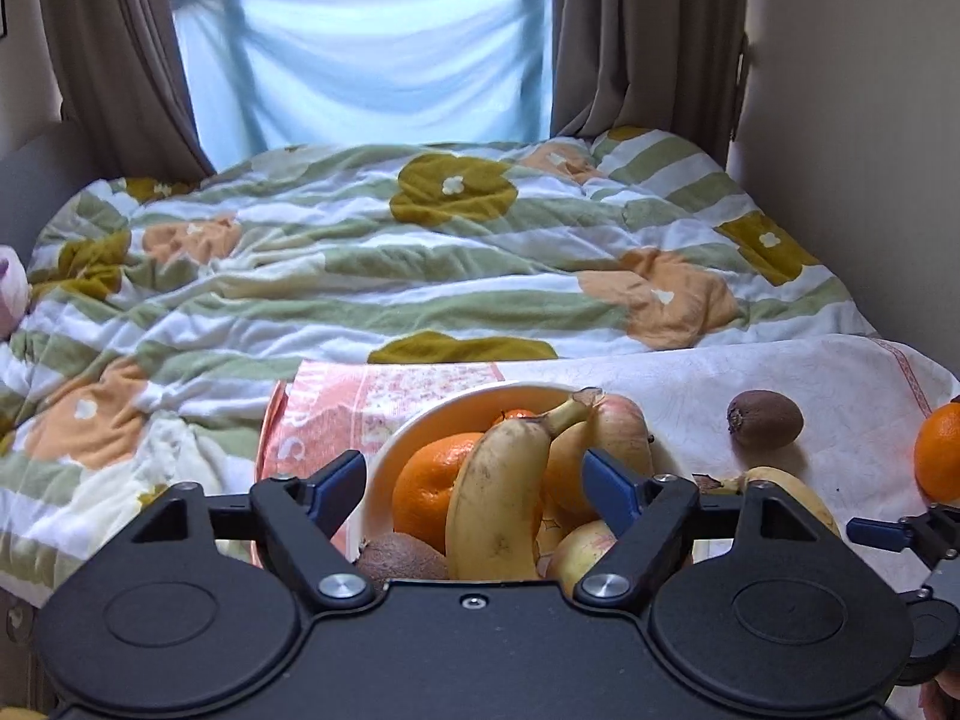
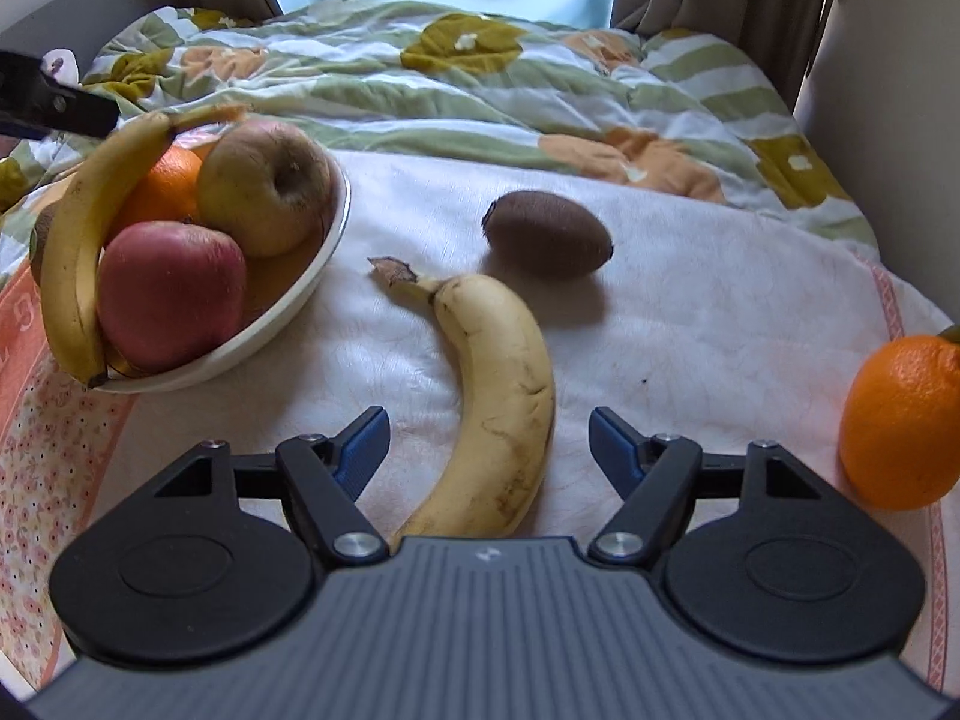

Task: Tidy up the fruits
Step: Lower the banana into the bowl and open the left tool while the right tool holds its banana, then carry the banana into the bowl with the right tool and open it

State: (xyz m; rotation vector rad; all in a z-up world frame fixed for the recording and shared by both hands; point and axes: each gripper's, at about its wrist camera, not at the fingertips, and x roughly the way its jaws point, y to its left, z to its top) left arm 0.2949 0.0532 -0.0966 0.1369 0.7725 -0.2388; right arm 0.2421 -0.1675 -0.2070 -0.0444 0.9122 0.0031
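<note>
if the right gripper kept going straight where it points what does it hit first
Most likely the loose banana on the white cloth: it lies between the open jaws of the right gripper, untouched. Depth is uncertain.

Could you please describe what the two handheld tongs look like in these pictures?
The left tongs and the right tongs look alike: a matte black body with two round discs, black linkage arms on silver pivot screws, and blue finger pads. The right body has a ribbed top bearing a small white mark. No cables, hands or sleeves show.

Left gripper (image 1: 474,480), right gripper (image 2: 489,441): jaws wide, angled down.
</note>
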